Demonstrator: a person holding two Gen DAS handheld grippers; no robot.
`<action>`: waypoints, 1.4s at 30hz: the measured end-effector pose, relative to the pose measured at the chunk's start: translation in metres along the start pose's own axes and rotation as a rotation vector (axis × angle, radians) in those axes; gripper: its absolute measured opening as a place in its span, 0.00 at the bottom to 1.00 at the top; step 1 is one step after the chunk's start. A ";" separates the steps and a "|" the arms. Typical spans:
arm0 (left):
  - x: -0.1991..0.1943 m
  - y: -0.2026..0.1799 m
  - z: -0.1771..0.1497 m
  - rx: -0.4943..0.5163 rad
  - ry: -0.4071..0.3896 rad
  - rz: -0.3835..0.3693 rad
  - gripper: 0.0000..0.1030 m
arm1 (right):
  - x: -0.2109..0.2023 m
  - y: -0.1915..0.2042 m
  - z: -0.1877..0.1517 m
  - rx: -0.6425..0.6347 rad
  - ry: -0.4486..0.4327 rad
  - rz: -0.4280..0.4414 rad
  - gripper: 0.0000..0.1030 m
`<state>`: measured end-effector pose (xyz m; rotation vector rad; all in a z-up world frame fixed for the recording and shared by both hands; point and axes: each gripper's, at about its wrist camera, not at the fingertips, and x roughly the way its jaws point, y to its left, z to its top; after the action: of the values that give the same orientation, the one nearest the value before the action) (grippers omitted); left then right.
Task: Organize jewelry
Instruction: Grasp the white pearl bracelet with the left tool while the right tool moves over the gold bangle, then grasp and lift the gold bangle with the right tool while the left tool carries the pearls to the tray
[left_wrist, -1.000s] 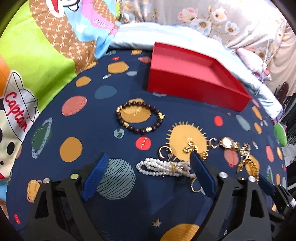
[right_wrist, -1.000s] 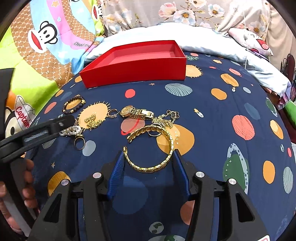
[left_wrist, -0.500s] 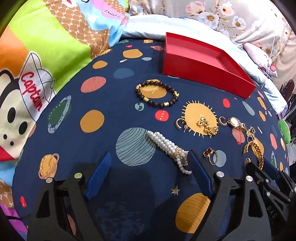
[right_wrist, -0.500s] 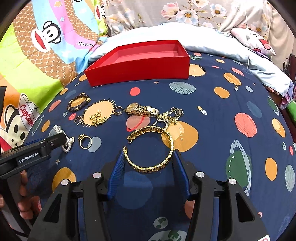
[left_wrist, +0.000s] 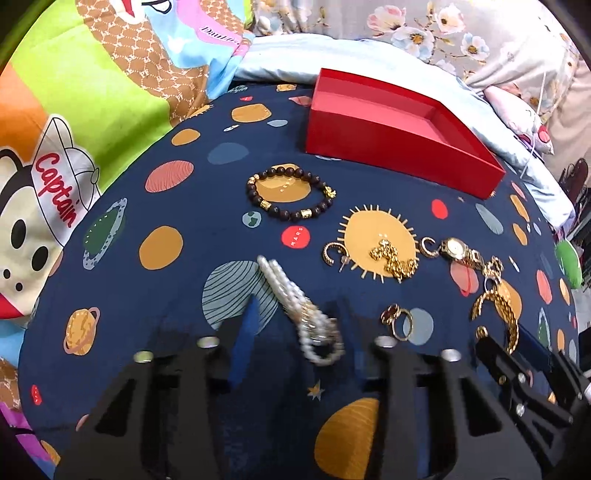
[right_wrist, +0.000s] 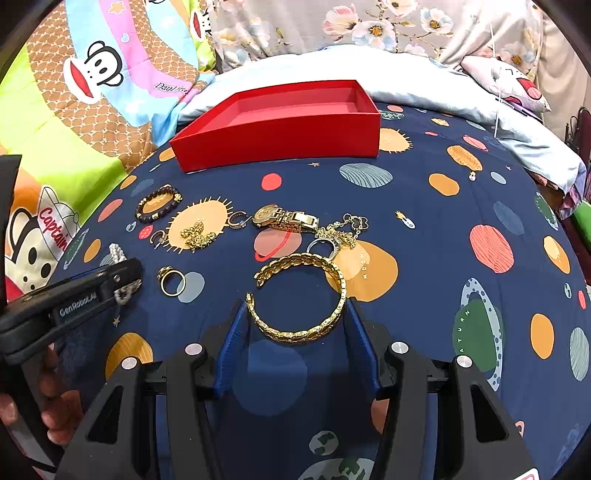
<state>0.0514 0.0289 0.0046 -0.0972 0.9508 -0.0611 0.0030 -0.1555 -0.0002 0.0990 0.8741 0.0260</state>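
Note:
A pearl bracelet (left_wrist: 295, 302) lies on the dark planet-print cloth, its near end between the fingers of my left gripper (left_wrist: 295, 328), whose jaws are open but narrowed around it. My right gripper (right_wrist: 295, 325) is open, its fingers on either side of a gold cuff bracelet (right_wrist: 301, 295). An empty red box (right_wrist: 280, 125) stands at the back. A dark bead bracelet (left_wrist: 291, 197), gold chain (left_wrist: 393, 258), gold watch (right_wrist: 284, 218), hoop earrings (left_wrist: 332, 253), a gold ring (right_wrist: 171, 282) and a tangled necklace (right_wrist: 340, 232) lie between.
The cloth (right_wrist: 443, 240) covers a rounded surface on a bed. A bright cartoon blanket (left_wrist: 74, 110) lies to the left, a pale blue sheet (right_wrist: 424, 92) and floral pillows behind the box. A person's hand (right_wrist: 55, 413) holds the left gripper.
My left gripper has moved forward over the pearl bracelet and its jaws have narrowed around it. The right gripper has stayed at the gold cuff.

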 end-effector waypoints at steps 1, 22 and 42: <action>-0.001 0.001 -0.001 0.002 -0.001 -0.005 0.22 | 0.000 0.000 0.000 -0.001 0.000 0.001 0.51; -0.052 -0.004 0.032 0.042 -0.103 -0.129 0.18 | -0.032 -0.009 0.025 0.008 -0.089 0.029 0.50; -0.030 -0.044 0.144 0.130 -0.162 -0.230 0.18 | -0.021 -0.023 0.152 0.010 -0.235 0.087 0.50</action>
<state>0.1508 -0.0035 0.1165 -0.0891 0.7681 -0.3223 0.1058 -0.1912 0.1109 0.1466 0.6352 0.0895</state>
